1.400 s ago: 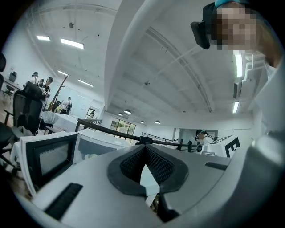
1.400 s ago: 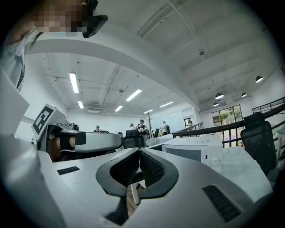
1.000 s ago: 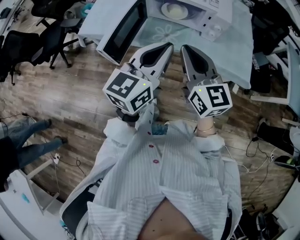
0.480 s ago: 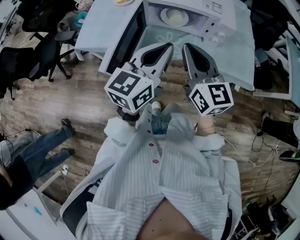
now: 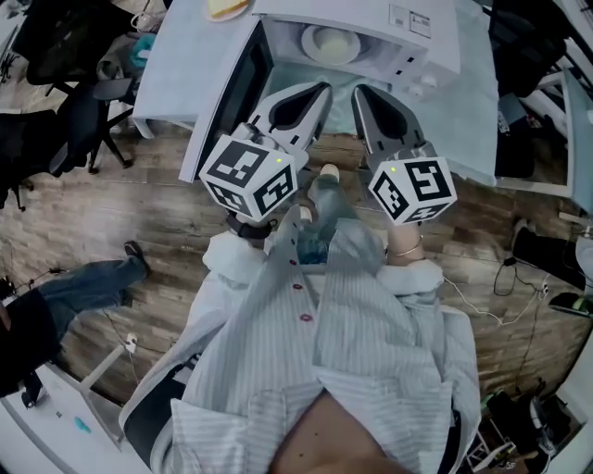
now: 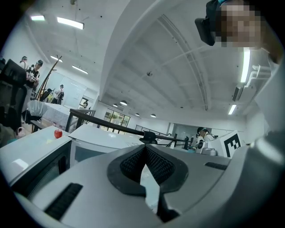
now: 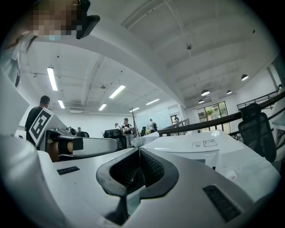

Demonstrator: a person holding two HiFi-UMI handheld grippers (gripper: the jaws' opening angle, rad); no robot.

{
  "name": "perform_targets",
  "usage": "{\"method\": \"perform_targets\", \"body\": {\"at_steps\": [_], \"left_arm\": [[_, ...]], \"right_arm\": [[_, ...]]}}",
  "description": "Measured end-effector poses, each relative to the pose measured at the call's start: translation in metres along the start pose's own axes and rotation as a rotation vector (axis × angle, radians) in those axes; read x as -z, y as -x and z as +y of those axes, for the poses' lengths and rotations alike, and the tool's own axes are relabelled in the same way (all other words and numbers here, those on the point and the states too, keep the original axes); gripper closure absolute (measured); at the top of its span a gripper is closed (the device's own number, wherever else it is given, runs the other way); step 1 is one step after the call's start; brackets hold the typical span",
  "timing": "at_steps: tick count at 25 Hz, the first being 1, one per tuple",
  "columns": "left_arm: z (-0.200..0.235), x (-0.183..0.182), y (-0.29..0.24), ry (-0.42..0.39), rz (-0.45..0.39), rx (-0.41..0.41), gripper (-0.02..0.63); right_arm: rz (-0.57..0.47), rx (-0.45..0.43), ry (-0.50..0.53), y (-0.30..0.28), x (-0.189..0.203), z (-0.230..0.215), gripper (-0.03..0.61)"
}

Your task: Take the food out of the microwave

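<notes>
Wearer: a pale striped shirt point(image 5: 371, 352) fills the foreground, well short of the microwave point(image 5: 398, 28)
Left tongs: the left gripper point(image 5: 321, 89) has its jaws pressed together on nothing; its tip is beside the microwave's open door point(image 5: 232, 93), nearer than a second ago
Right tongs: the right gripper point(image 5: 358, 91), jaws likewise closed and empty, points at the microwave's opening and has also drawn closer
Food: a pale round dish point(image 5: 329, 42) sits inside the microwave, untouched, now larger in view
Table: a pale-clothed table point(image 5: 463, 111) carries the microwave
Bystander: legs in jeans point(image 5: 83, 282), far left of the microwave, have shifted across the wooden floor point(image 5: 139, 204)
</notes>
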State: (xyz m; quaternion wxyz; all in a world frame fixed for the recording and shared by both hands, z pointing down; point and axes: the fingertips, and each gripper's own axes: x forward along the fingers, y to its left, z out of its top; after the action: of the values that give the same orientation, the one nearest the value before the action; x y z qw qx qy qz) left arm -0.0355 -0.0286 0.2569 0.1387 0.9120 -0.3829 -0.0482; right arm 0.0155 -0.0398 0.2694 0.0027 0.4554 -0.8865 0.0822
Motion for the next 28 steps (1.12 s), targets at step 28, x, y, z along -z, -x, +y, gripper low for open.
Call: {"method": "perform_targets", "body": {"at_steps": [28], "left_arm": [[0.092, -0.042, -0.146, 0.017, -0.011, -0.088, 0.605]], "right_arm": [[0.048, -0.098, -0.001, -0.122, -0.044, -0.124, 0.546]]}}
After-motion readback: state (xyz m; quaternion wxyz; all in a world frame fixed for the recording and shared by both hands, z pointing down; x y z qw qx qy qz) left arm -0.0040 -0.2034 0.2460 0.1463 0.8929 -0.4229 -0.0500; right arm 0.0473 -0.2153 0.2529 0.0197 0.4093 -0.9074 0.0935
